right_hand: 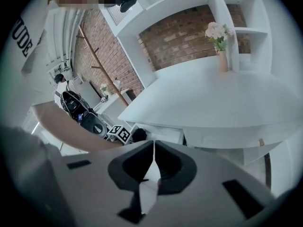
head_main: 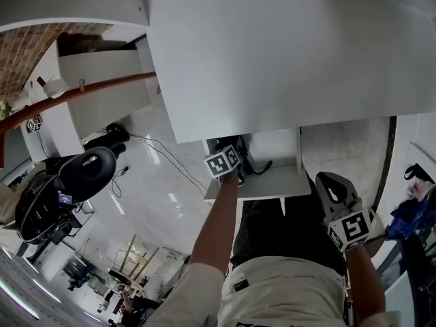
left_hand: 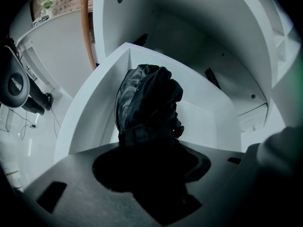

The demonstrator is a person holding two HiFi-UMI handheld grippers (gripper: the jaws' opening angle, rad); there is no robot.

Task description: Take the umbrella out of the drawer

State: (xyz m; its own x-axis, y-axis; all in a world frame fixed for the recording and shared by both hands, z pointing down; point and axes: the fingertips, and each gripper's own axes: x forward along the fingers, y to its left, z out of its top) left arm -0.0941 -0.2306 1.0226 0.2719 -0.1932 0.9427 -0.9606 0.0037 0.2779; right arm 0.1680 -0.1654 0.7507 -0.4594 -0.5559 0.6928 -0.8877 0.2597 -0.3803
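Note:
The white drawer stands pulled out under the white table top. In its left corner lies the folded black umbrella, its strap trailing to the right. My left gripper reaches down into that corner, marker cube on top. In the left gripper view the umbrella stands against the drawer wall. Its lower end fills the whole gap between my left gripper jaws, which are shut on it. My right gripper hangs back by the person's hip, right of the drawer. In its own view the right gripper is shut on nothing.
A black chair and cables lie on the glossy floor to the left. Stools stand lower left, a blue bag at far right. A vase of flowers stands on a white counter before a brick wall.

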